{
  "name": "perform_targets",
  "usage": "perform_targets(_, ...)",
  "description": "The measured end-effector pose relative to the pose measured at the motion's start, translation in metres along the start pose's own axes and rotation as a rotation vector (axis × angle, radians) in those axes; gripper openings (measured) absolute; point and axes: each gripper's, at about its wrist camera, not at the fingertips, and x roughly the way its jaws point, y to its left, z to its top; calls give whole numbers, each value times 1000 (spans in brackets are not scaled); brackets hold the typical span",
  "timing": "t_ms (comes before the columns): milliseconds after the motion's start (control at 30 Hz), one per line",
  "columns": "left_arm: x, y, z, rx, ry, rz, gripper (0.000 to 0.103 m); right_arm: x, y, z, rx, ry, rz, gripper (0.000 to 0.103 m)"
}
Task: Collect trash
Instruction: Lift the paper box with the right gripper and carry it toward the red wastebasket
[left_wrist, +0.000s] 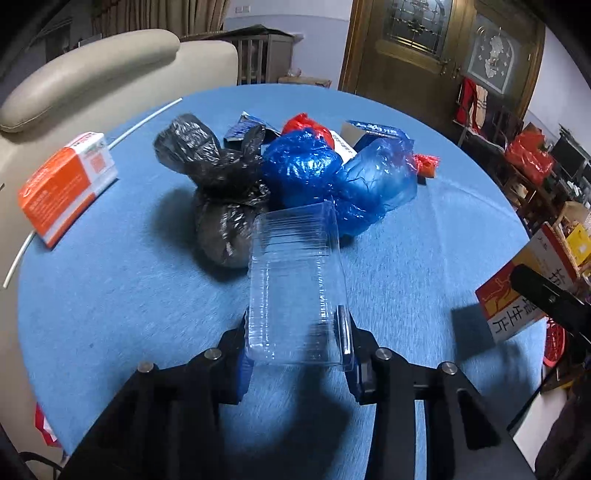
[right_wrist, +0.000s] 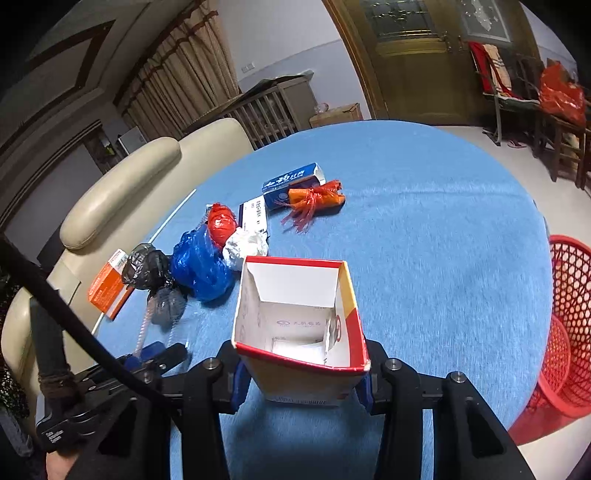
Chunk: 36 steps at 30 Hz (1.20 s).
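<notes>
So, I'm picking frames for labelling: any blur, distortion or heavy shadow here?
Left wrist view: the clear plastic box in the left claw looks motion-smeared, with dark shadow beneath. Right wrist view: the open carton is sharp. Both views bend the blue table edge, fisheye style.

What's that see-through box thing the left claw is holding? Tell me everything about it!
The clear box is thin, ribbed plastic, long and rectangular, with nothing visible inside. The left gripper pinches its near end between both fingers, so it sticks out forward above the blue table, tilted slightly. Its far end points at the black bag and blue bag; whether it touches them is unclear.
</notes>
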Motion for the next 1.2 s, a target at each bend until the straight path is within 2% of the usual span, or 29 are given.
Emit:
perform_targets(233,-28,5,-13,14,-53,1,43,-3,5,-15,11,11,17,48)
perform_targets(433,-37,2,-8,21,-77,-5,43,-9,10,-23,14,5,18,48)
perform_targets(1200,-37,-28,-7,82,-65,-5,43,-27,-15,-31,99,-34,45,48)
